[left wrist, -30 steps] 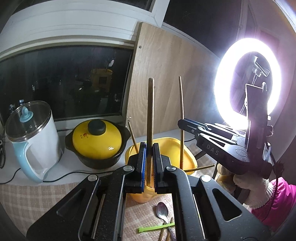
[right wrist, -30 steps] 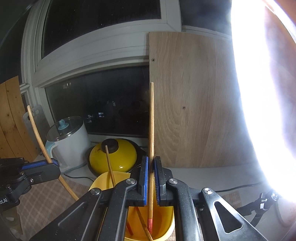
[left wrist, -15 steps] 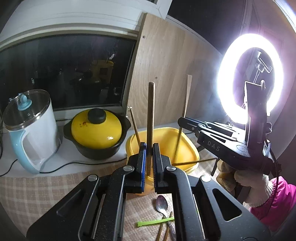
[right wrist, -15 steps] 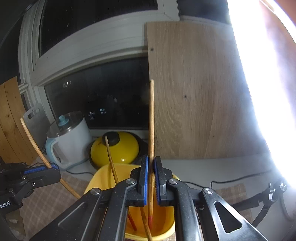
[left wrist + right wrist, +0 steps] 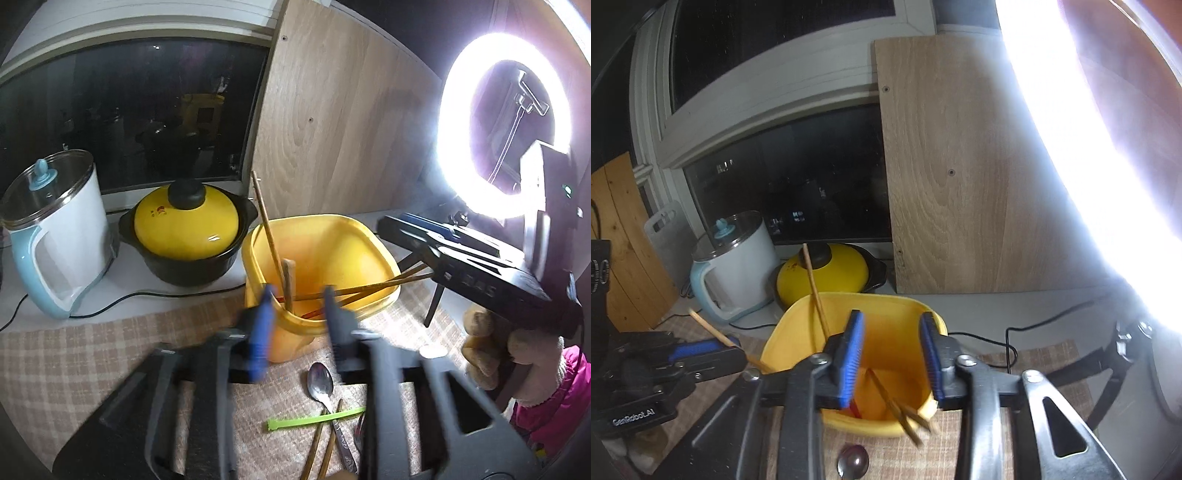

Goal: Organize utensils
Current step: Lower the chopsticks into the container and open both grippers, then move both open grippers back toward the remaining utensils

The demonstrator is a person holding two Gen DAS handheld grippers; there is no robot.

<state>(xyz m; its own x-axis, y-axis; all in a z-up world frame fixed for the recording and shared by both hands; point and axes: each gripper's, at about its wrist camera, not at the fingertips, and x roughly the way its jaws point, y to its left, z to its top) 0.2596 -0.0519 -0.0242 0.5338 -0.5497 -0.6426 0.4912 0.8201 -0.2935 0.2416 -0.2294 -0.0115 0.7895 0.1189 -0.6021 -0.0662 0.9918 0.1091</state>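
Both wrist views look down into the yellow tub [image 5: 369,236], standing on the checked cloth of the bench [image 5: 74,354].

Left hand-held gripper [image 5: 297,314]: jaws opening, motion-blurred, pads clear of everything. A short wooden stick [image 5: 289,280] stands between them inside the tub, no longer pinched.

Right hand-held gripper [image 5: 892,354]: jaws likewise opening, blue pads spread over the tub with nothing pressed between them. Below them, blurred chopsticks [image 5: 901,410] lie slanted across the tub's near rim.

Tub contents: one chopstick [image 5: 266,225] leaning upright at the back left, and two more [image 5: 373,288] lying across toward the right rim, tips sticking out.

Still loose on the cloth, lower centre of the left view: metal spoon [image 5: 320,382], green strip [image 5: 317,419], further chopsticks [image 5: 314,450].

Risks, as judged:
- Chopsticks resting across the rim are poorly balanced and could tip out onto the cloth or roll.
- The tub looks light. A jaw catching its wall or a protruding stick on the way out could drag or tilt it.
- Both grippers crowd the same opening, so they could knock each other.
- Ring light [image 5: 506,122] glare washes out the right side of the right view, hiding anything there.
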